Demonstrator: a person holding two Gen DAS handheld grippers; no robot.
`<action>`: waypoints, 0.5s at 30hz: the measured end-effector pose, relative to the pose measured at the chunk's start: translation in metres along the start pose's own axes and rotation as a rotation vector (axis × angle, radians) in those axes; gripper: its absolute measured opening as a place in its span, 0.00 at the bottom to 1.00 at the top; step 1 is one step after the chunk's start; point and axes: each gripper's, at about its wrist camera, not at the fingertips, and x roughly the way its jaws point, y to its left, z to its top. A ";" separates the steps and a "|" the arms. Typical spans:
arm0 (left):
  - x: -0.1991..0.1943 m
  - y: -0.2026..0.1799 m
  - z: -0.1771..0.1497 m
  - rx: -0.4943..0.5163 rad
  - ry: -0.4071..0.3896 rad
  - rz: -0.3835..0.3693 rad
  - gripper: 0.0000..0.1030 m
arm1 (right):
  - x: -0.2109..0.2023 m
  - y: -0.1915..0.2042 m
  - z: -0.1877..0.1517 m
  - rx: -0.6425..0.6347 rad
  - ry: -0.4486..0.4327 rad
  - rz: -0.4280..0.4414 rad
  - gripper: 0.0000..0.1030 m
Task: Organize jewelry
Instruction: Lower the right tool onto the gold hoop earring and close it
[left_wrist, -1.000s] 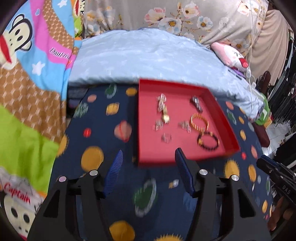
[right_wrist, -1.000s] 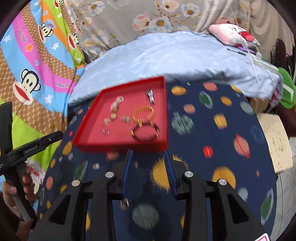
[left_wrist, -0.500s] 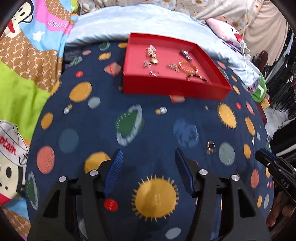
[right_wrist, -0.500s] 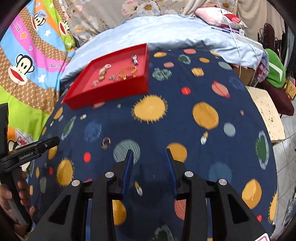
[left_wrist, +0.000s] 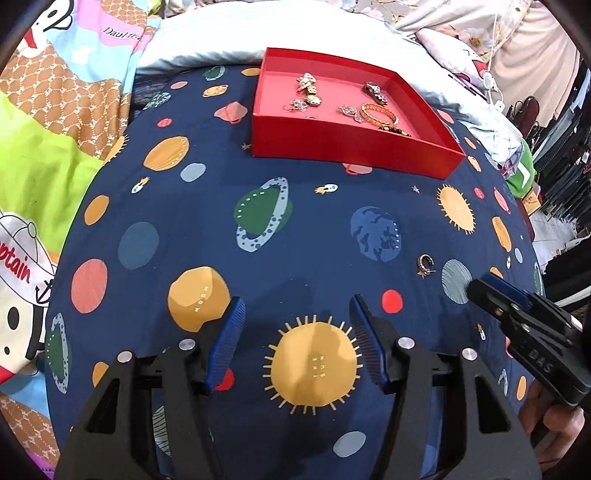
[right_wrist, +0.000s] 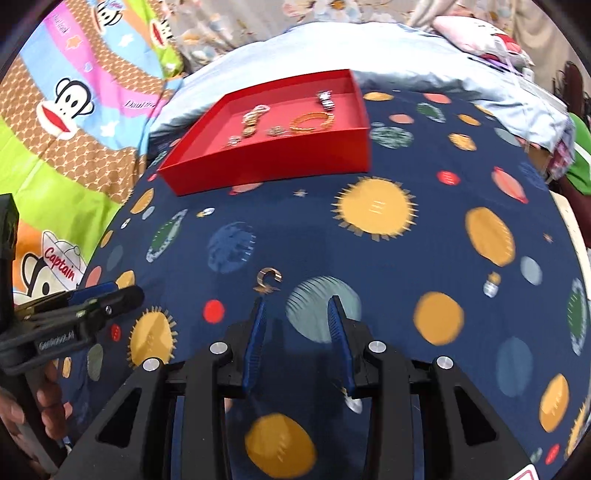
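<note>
A red tray sits at the far side of a navy planet-print cloth, with an orange bracelet, a dark bead bracelet and several small pieces in it. One small gold hoop earring lies loose on the cloth. My right gripper hovers just short of the earring, blue pads apart with nothing between them; it shows at the right edge of the left wrist view. My left gripper is open over a yellow sun print, nothing between its pads.
A pale blue pillow lies behind the tray. A cartoon monkey blanket covers the left side. The cloth-covered surface drops off at the right, where clutter and a green item lie. A hand holds the left gripper's handle.
Both grippers have drawn back from the tray and dropped toward the cloth. The earring has come into view, now close ahead of the right gripper. Neither gripper's opening changed.
</note>
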 end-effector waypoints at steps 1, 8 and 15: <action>0.000 0.002 -0.001 -0.005 0.003 0.003 0.55 | 0.003 0.003 0.002 -0.005 0.003 0.003 0.33; -0.003 0.031 -0.012 -0.064 0.034 0.025 0.55 | 0.029 0.022 0.014 -0.058 0.027 0.010 0.33; -0.004 0.051 -0.027 -0.105 0.061 0.046 0.55 | 0.043 0.028 0.015 -0.078 0.046 -0.001 0.31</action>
